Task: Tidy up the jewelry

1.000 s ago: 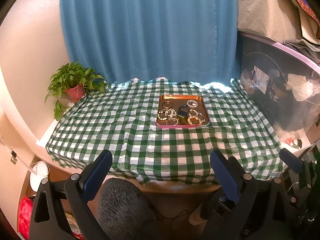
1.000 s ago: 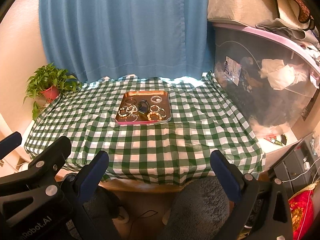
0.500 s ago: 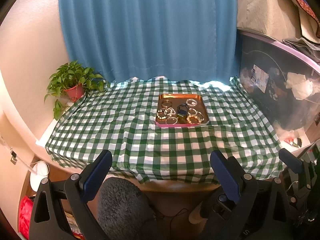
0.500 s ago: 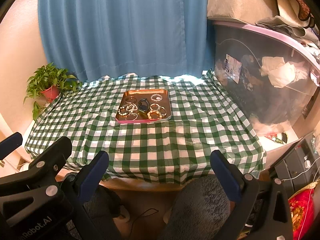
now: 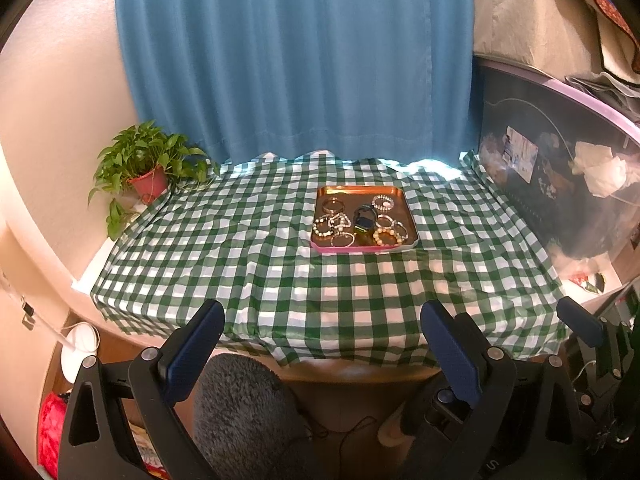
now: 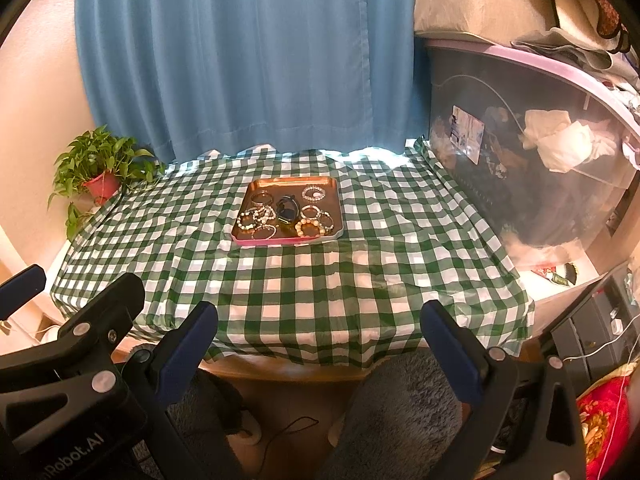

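A copper tray with a pink rim [image 5: 410, 220] [image 6: 338, 210] sits in the middle of a table with a green checked cloth [image 5: 240, 248] [image 6: 360, 264]. It holds several bead bracelets [image 5: 386, 237] [image 6: 310, 227], rings and a dark watch [image 5: 365, 218] [image 6: 287, 208]. My left gripper [image 5: 322, 320] is open and empty, well short of the table's front edge. My right gripper [image 6: 320, 320] is open and empty, also back from the edge. The left gripper's body shows at lower left in the right wrist view [image 6: 72, 344].
A potted plant [image 5: 146, 168] [image 6: 98, 172] stands at the table's far left corner. A blue curtain [image 5: 288, 60] hangs behind. A clear storage bin [image 5: 560, 184] [image 6: 520, 168] with bags on top borders the right side. Grey furry cushions [image 5: 240, 408] lie below.
Both grippers have shifted slightly; the table and tray sit a little higher and closer in view. Both stay open and empty.
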`<act>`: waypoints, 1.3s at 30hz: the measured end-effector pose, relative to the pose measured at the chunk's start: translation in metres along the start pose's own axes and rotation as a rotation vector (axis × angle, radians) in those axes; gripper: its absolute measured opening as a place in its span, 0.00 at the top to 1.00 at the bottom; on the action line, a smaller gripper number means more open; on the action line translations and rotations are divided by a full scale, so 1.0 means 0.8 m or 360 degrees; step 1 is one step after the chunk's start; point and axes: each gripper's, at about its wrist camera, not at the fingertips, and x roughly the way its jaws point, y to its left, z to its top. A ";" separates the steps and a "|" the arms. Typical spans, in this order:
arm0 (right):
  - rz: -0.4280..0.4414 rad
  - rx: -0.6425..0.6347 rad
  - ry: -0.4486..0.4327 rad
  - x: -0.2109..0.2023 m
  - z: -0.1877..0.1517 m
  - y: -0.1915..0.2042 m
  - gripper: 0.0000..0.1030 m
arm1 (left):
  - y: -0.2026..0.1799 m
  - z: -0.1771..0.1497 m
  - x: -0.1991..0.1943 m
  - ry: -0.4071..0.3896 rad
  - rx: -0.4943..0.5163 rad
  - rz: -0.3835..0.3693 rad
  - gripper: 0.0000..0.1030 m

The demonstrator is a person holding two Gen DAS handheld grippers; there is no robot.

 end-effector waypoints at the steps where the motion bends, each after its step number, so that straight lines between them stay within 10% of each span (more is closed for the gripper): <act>1: 0.0001 0.0000 -0.0001 -0.001 0.000 0.002 0.02 | 0.000 0.000 0.000 0.0000 0.0000 -0.0001 0.05; 39: 0.0013 -0.0008 0.0021 0.000 -0.007 0.006 0.02 | -0.004 -0.002 0.002 0.0010 0.0005 0.0006 0.04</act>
